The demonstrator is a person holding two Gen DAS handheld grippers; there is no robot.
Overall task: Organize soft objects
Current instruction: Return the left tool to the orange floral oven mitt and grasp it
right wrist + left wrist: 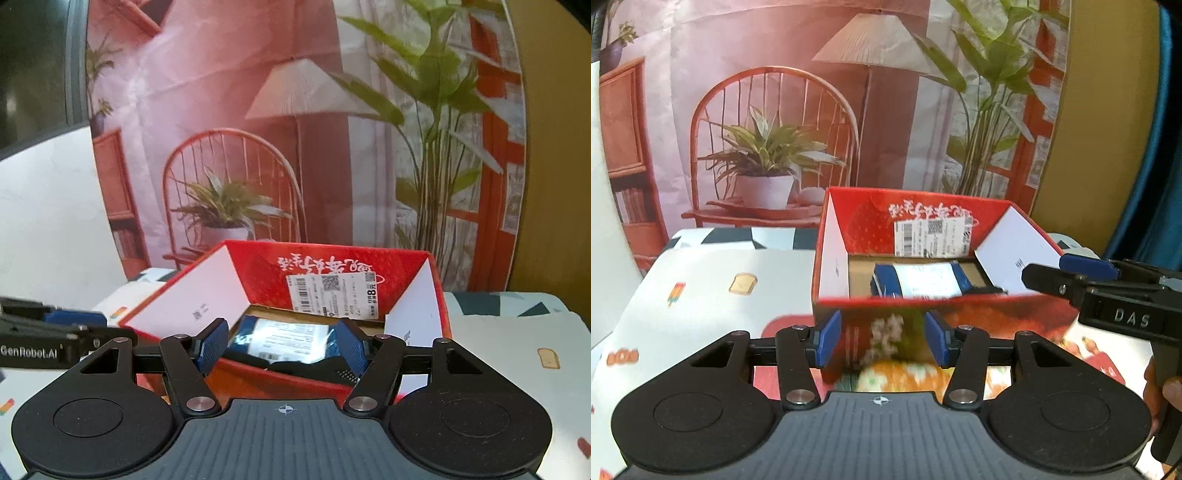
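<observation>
An open red cardboard box [905, 300] stands on the table, flaps up, a white barcode label on its back wall. Inside lies a soft blue packet [923, 282] with a white label. My left gripper [882, 338] hovers in front of the box's near wall, open, nothing pinched between its blue pads. My right gripper [282, 343] is open at the box's near rim, and the blue packet [284, 341] shows between its fingers, lying in the box [258, 266] on something dark. Each gripper shows in the other's view: the right one [1052, 273] at the box's right flap, the left one [85, 325] at far left.
A printed tablecloth [701, 295] with food pictures covers the table. Close behind the box hangs a backdrop [775, 110] showing a chair, lamp and plants. A person's fingers [1167, 387] hold the right gripper's handle. Blue fabric hangs at the far right.
</observation>
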